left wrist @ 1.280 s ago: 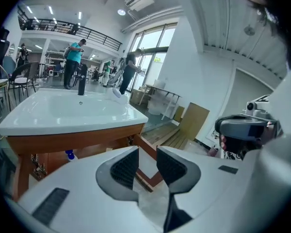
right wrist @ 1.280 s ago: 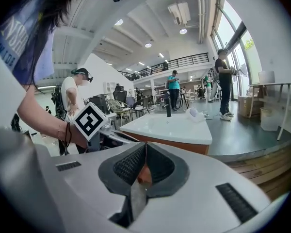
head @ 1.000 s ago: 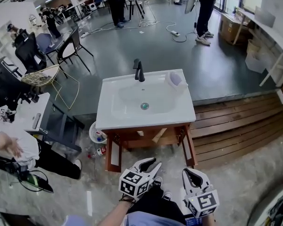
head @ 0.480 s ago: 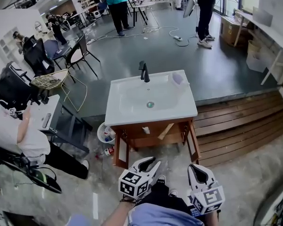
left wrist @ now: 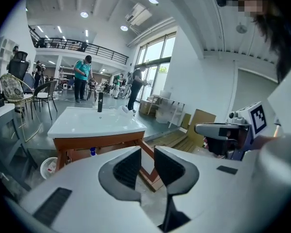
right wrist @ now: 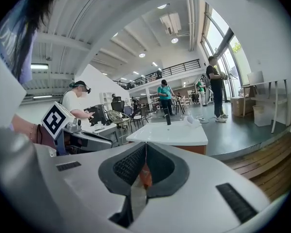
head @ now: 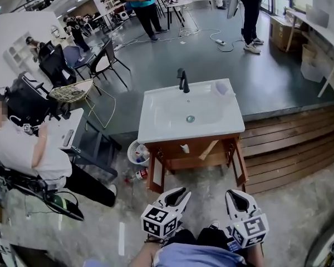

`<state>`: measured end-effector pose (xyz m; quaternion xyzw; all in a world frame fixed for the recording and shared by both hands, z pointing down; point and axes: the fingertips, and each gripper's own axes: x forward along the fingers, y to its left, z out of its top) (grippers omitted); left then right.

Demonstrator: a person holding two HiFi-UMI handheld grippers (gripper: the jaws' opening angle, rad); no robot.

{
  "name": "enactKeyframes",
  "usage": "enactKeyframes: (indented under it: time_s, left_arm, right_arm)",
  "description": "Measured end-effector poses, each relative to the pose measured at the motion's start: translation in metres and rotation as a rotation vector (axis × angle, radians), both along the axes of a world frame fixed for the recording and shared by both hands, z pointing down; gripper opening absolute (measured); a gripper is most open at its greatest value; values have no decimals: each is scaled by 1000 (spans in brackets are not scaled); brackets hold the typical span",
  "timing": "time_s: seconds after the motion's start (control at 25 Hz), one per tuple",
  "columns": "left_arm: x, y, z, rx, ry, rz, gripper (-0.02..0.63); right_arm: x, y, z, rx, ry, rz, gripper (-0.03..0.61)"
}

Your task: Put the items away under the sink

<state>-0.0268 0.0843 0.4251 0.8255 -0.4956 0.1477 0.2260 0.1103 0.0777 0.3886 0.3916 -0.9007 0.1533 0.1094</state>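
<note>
**Both grippers well short of the sink**

We hold both grippers low, well apart from the white sink (head: 190, 113) on its wooden stand (head: 196, 161). Left gripper (head: 177, 194): jaws a narrow gap apart, just been closing, nothing between them. Right gripper (head: 237, 197): jaws together, nothing held. What looks like a small bottle (head: 139, 174) lies on the floor by the stand's leg (just beside a white basket (head: 137, 152)), untouched.

1. My left gripper (left wrist: 146, 155) has its jaws a narrow gap apart; they have just been closing, with nothing between them.
2. Beyond them stands a white sink (left wrist: 92, 123) with a black tap (left wrist: 100, 102), on a wooden stand (left wrist: 102, 142).
3. A white basket (left wrist: 49, 166) sits on the floor, left of the stand.
4. My right gripper (left wrist: 206, 130) shows at the right.
</note>
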Motion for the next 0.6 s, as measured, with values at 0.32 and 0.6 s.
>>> enactKeyframes:
  time_s: [0.32, 0.6]
  left_arm:
    - [-19, 27, 1, -8, -7, 1, 91]
    - [-39, 72, 2, -10, -8, 50, 91]
  right_arm:
    - [-22, 15, 14, -9, 1, -20, 18]
    - [-51, 59, 6, -2, 18, -6, 18]
